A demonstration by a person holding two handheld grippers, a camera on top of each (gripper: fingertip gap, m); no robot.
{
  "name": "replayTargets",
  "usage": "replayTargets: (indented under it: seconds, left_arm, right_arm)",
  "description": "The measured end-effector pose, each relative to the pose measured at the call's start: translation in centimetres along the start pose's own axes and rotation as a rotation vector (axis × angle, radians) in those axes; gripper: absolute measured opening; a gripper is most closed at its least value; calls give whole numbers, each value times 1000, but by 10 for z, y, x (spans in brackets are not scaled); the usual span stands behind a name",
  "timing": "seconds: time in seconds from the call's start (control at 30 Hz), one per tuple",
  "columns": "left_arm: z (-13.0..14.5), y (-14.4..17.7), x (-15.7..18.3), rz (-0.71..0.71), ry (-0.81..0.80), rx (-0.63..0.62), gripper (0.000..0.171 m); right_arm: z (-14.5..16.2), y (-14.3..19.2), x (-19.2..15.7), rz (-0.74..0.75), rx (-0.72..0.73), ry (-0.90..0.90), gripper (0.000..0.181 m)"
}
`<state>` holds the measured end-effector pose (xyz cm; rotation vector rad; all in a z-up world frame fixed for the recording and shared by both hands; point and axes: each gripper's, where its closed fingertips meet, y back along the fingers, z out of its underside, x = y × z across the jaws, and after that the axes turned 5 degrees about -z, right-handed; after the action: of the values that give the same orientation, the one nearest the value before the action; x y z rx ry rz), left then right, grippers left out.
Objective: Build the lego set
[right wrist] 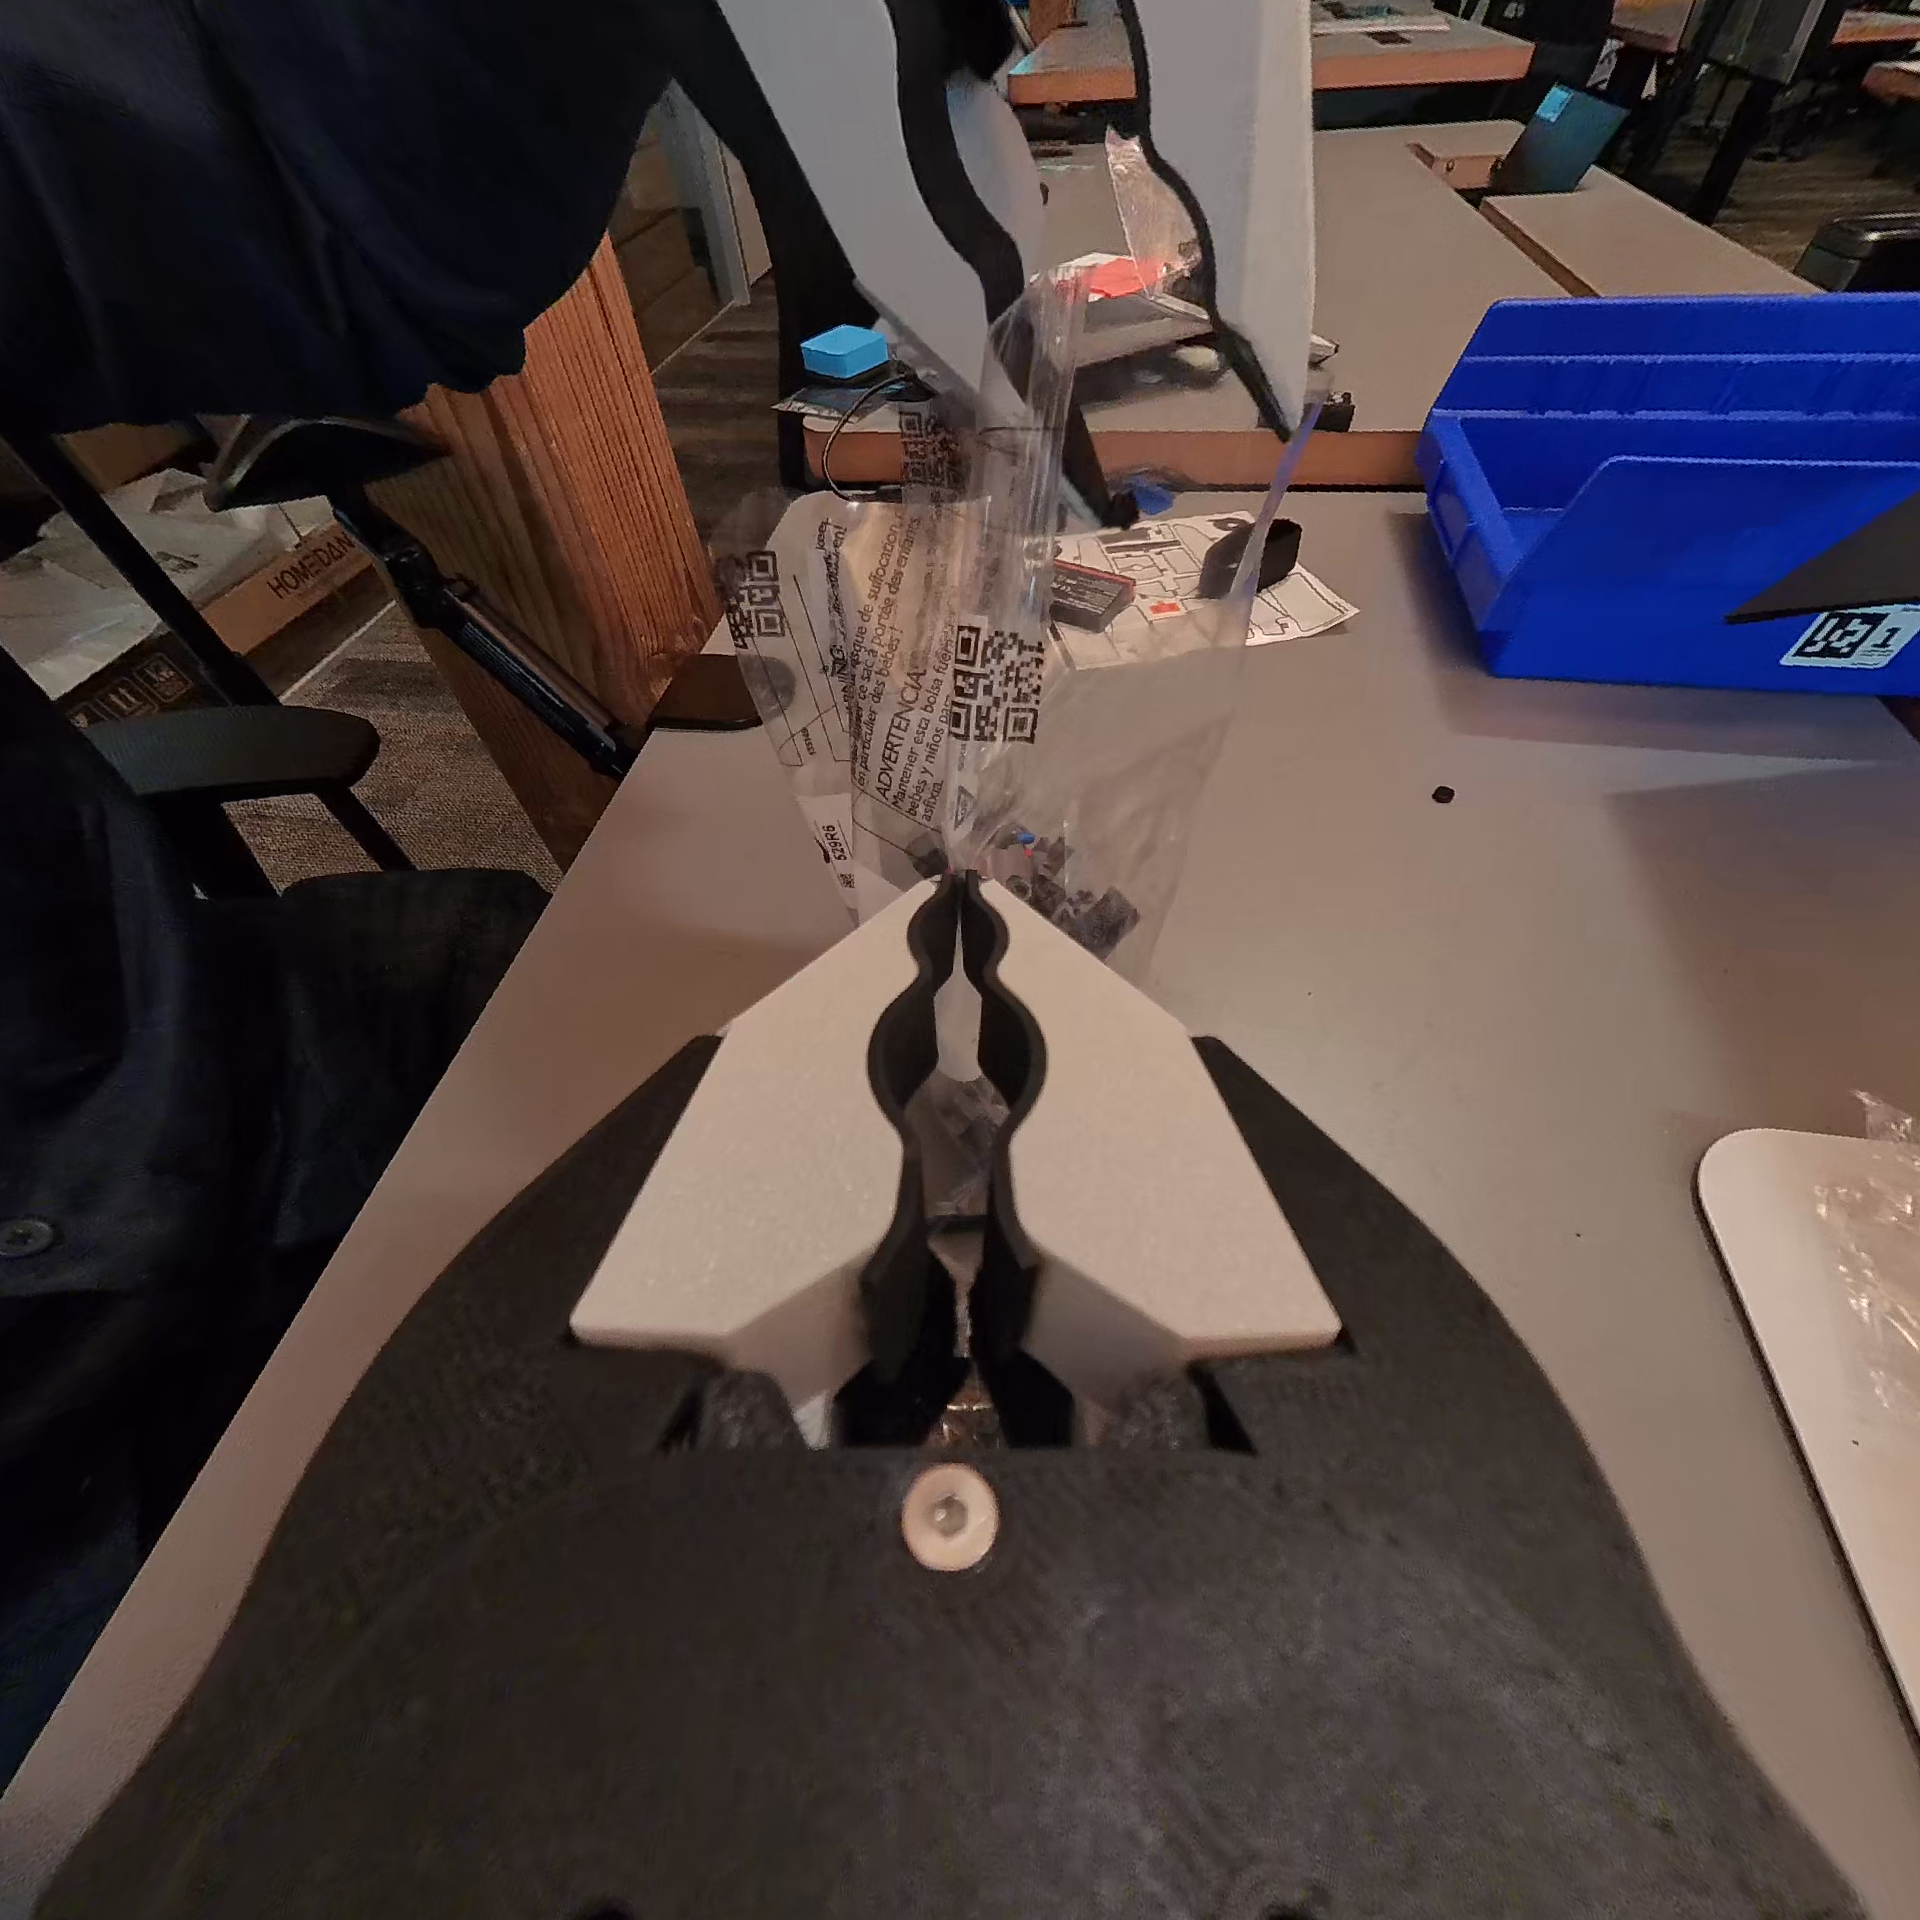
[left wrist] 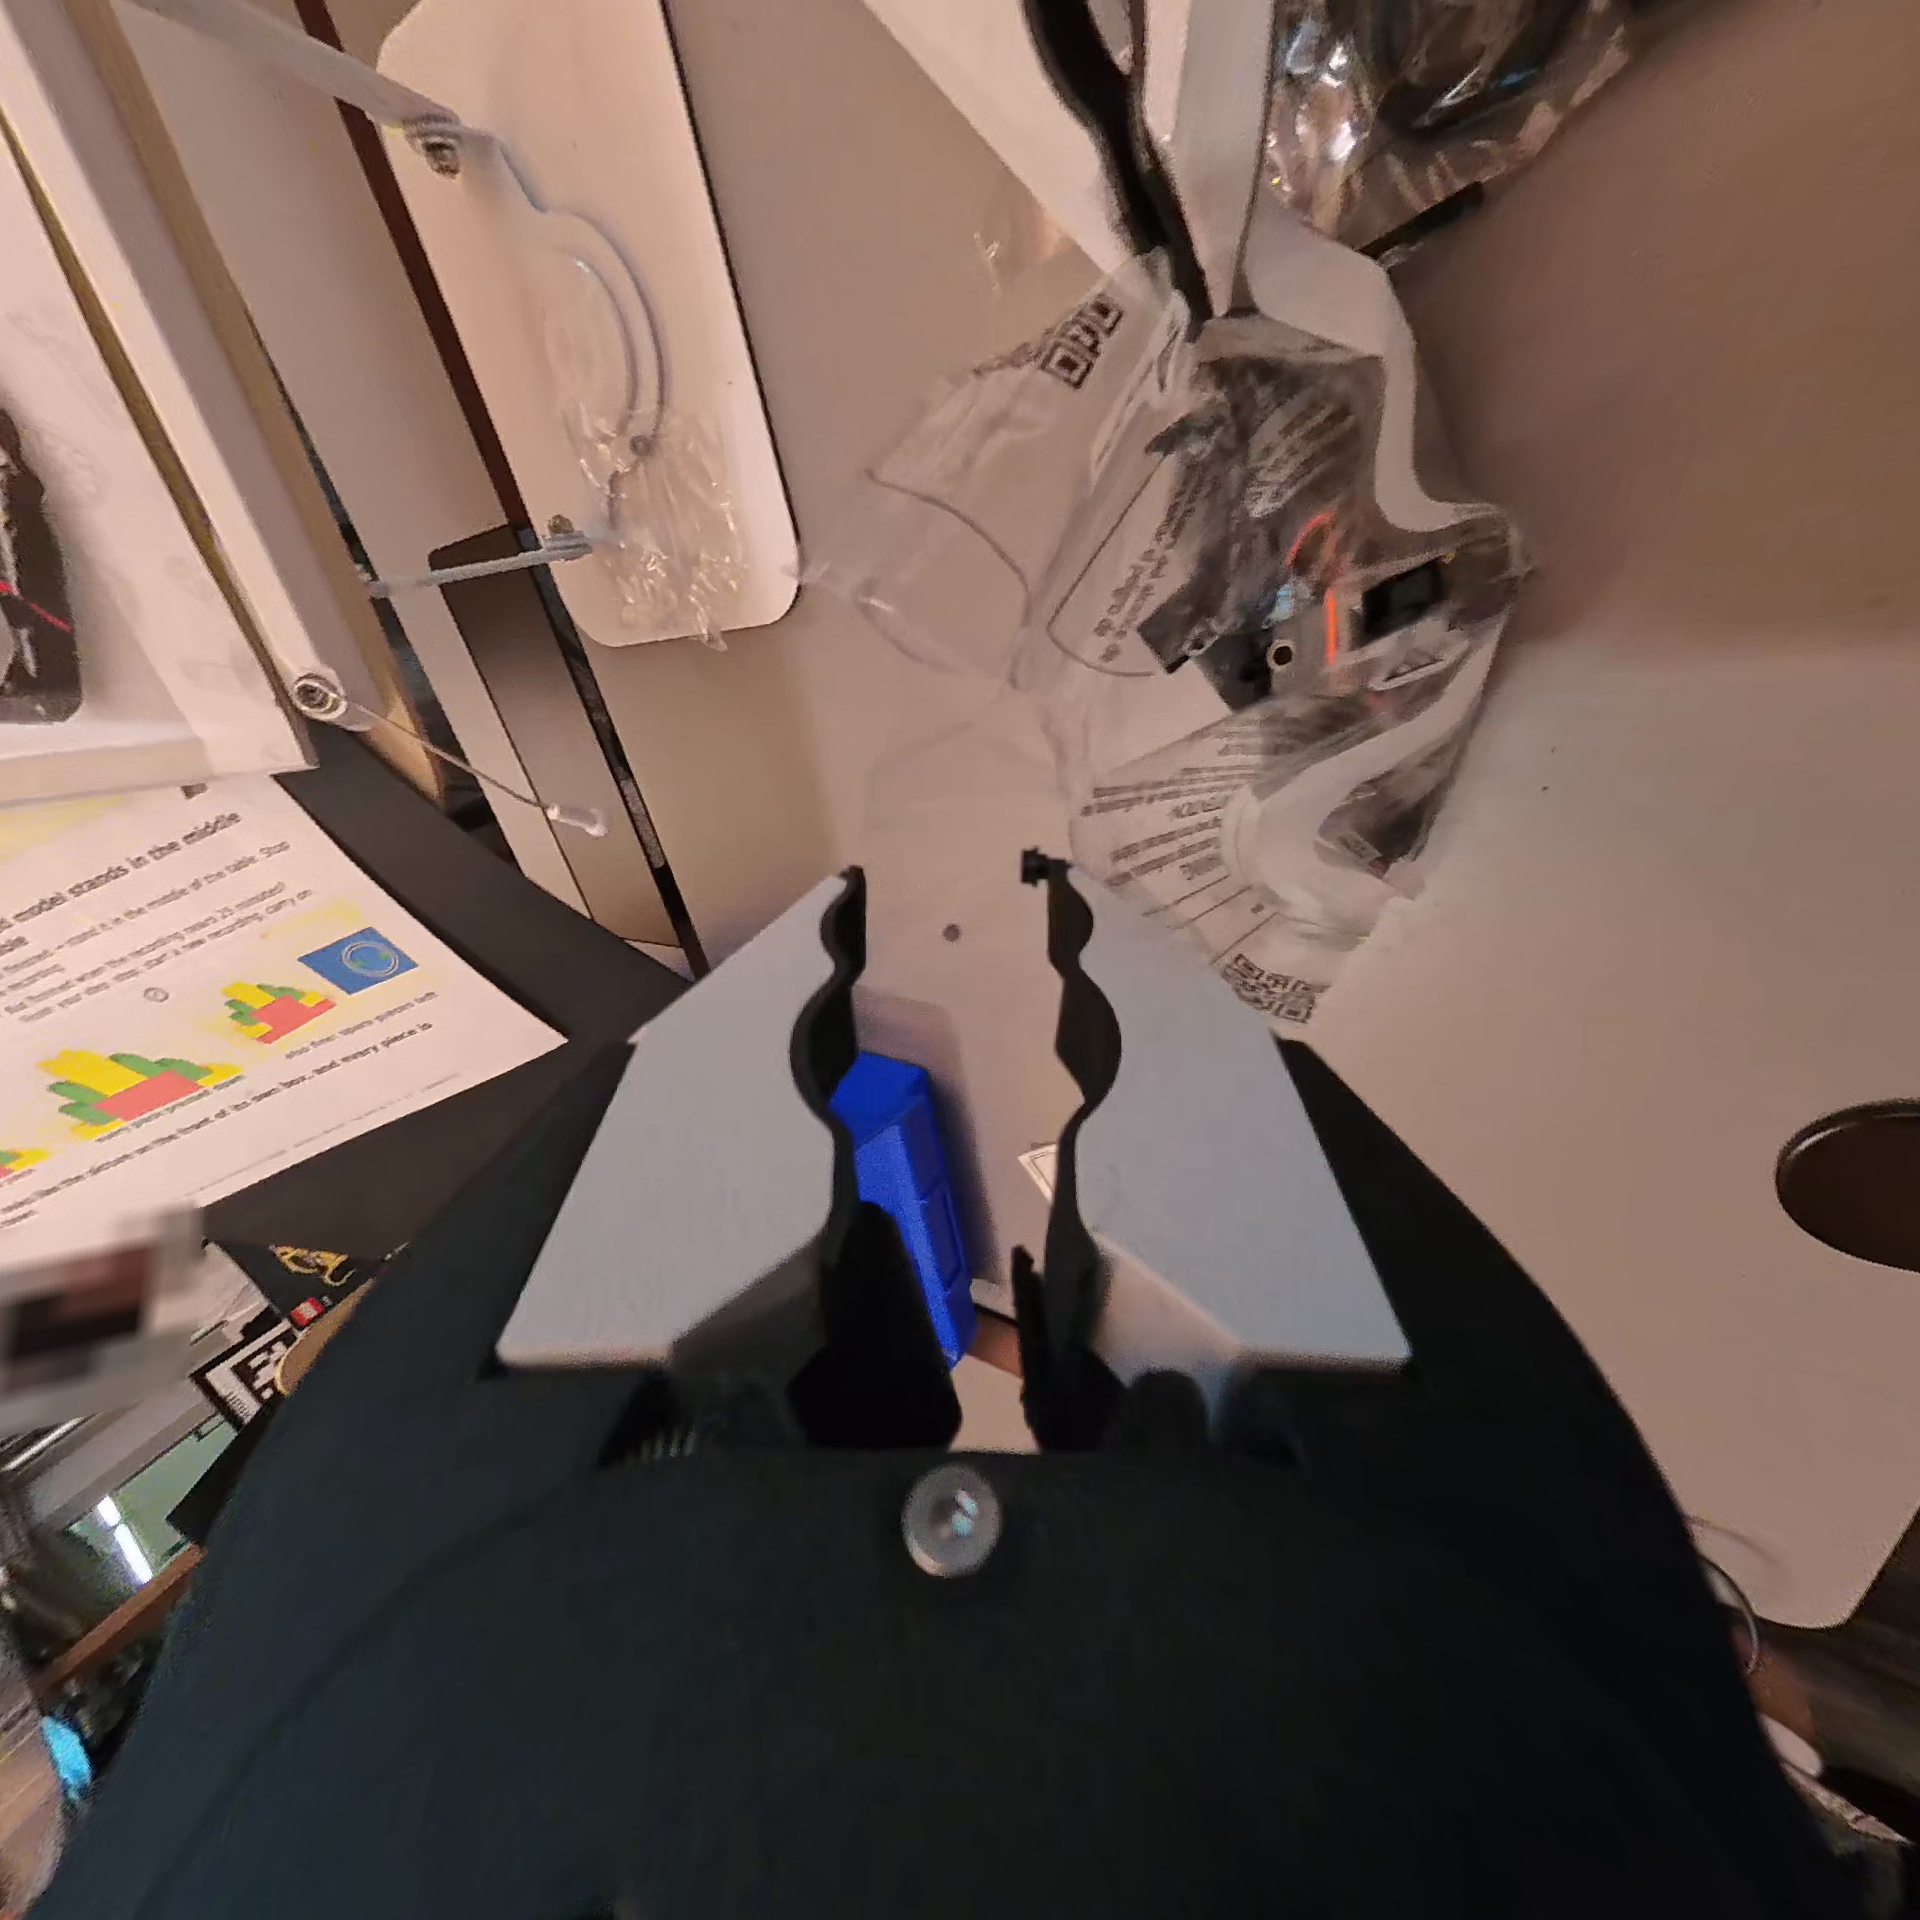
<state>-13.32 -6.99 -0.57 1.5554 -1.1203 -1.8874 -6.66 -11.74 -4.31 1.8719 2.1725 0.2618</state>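
Honestly this build has barely started. The only lego in sight is loose bits sealed up in the clear crinkly plastic bag with black printed warnings and square codes (right wrist: 966,717), mostly small dark pieces with a few orange and blue ones showing through. No assembled model shows in either view, so I'd say we're at the opening-the-bags stage and pretty much all the actual building is left.

The right gripper (right wrist: 961,881) has its grey-and-black wavy fingers pinched together on a fold of that bag near the bottom, and the bag stands up from the pale grey tabletop (right wrist: 1455,987) in front of it. The top of the bag runs up between the fingers of the other gripper farther back, though I can't tell if they're touching it there.

From the left wrist view, the left gripper (left wrist: 945,883) is spread wide with nothing between the tips. There's a blue plastic block (left wrist: 909,1184) sitting against the inside of one finger lower down, no idea whether that's part of the tool. The bag (left wrist: 1278,582) lies ahead and to the side of those tips, apart from them.

Other stuff around: a white printed instruction sheet with yellow and red brick drawings (left wrist: 208,1018) off to the side, a white rounded tray with crumpled clear plastic on it (left wrist: 665,447), and a blue plastic storage bin with dividers (right wrist: 1662,488) at the far edge of the table. Next up is getting the bag torn open and the pieces tipped out, which looks fiddly with thin film like that
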Motion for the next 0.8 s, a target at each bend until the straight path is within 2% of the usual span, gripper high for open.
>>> replayTargets:
  seconds: [0.1,0.17,0.2,0.37,0.43,0.6,0.73,0.8]
  left_arm:
    - [7,-2,-5,-33,20,-36,60]
    - [13,-5,-11,-59,45,-69,72]
    - [16,-6,-14,-69,63,-78,73]
    - [25,-10,-14,-6,142,-79,50]
    - [24,-9,-11,29,156,-38,26]
    - [37,-8,-24,26,335,70,33]
    - [60,-35,-24,49,513,100,46]
    - [63,-44,-20,82,577,170,46]
  right_arm:
    - [0,0,0,-1,0,1,0]
    - [-1,0,-1,-1,0,3,0]
    - [-1,0,-1,-1,1,4,0]
    - [-1,0,-1,-1,-2,8,0]
    - [-1,0,-1,0,-2,9,0]
    - [1,2,-6,-23,-14,20,0]
    - [5,4,-11,-57,-26,13,0]
    - [6,6,-11,-66,-23,8,0]
